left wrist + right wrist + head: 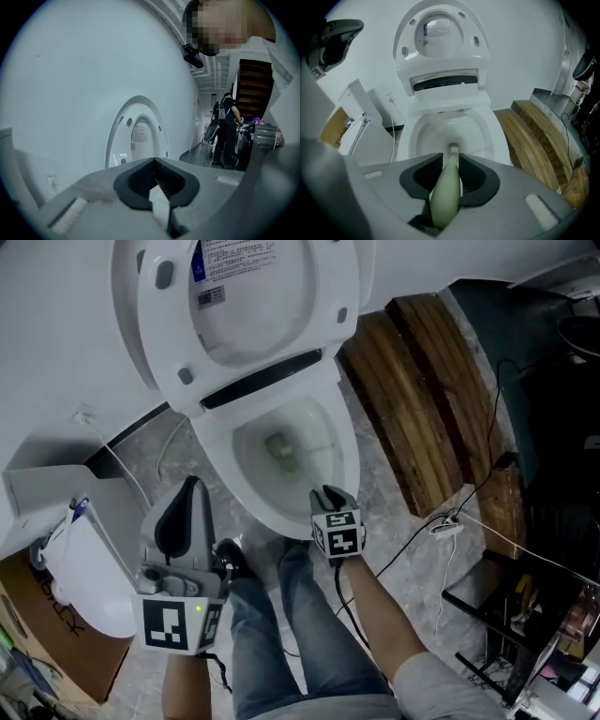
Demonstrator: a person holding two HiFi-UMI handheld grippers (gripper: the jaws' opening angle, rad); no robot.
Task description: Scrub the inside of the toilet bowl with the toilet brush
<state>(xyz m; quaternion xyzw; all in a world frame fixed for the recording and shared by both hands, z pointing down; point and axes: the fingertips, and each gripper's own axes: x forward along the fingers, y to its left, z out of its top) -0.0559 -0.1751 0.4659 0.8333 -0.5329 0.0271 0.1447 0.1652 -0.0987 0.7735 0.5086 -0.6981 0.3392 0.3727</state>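
**Smooth handle may twist in the grip**

The right gripper (450,161) is clamped on the pale green toilet brush (445,197), whose bristle head sits deep in the toilet bowl (499,145) at frame centre. Hard scrubbing could swivel the handle between the pads or flick water out. The left gripper (157,176), lower left in the head view, is closed on nothing.

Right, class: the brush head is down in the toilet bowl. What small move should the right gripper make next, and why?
Probably sweep the bristled brush head sideways onto the white ceramic toilet bowl's wall. The right gripper is shut on the pale green plastic toilet brush handle, and the head sits low at the bowl's centre, off the walls.
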